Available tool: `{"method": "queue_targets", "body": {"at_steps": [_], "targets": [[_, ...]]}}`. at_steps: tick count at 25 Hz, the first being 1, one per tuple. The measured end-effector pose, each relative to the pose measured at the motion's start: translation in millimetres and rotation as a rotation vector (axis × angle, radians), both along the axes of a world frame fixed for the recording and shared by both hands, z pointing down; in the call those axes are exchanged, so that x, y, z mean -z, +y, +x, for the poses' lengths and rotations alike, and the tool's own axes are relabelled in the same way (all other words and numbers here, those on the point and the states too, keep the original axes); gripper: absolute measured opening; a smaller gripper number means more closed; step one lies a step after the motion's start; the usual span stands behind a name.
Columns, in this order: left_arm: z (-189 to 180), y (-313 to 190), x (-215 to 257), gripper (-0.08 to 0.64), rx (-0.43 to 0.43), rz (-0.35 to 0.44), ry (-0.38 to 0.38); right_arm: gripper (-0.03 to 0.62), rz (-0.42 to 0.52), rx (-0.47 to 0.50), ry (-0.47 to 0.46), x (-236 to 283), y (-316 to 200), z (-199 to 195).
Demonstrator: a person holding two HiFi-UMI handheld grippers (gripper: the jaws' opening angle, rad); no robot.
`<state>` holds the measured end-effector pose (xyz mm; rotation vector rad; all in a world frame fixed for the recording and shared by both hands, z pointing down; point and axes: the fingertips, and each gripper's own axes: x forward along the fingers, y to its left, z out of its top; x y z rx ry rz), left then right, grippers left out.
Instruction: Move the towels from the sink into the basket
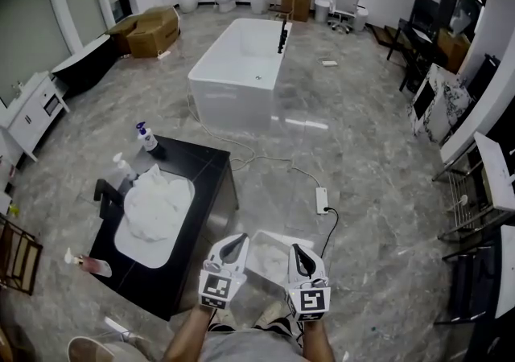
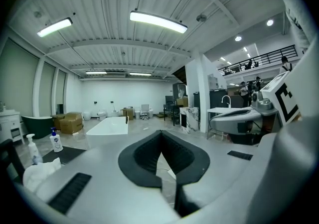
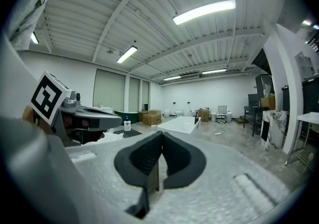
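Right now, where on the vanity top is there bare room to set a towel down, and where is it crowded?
Bare: the black counter strip between the sink and the counter's right edge, and the near end below the sink. Crowded: the far-left side, with faucet and soap bottles. The sink is filled by towels.

Bright ceiling strip lights (image 2: 158,22), glare on glossy floor (image 1: 304,123), fisheye-bent edges, dark corners

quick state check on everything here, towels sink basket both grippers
towels, piled in the sink
sink, holding the towel pile
basket, on the floor, contents unclear
left gripper, shut, empty
right gripper, shut, empty
soap bottle, upright on the counter
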<state>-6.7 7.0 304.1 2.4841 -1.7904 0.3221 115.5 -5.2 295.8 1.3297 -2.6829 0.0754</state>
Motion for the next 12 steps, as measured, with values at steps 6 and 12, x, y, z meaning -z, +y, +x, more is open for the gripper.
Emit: {"method": "queue_targets", "body": {"at_steps": [6, 12], "targets": [[5.1, 4.4, -3.1, 0.015, 0.013, -0.005, -0.004, 0.0, 0.019, 0.01, 0.0, 3.5, -3.0, 5.1], [4.0, 4.0, -4.3, 0.015, 0.038, -0.009, -0.001, 0.0, 0.007, 0.025, -0.003, 0.5, -6.8, 7.7]]}}
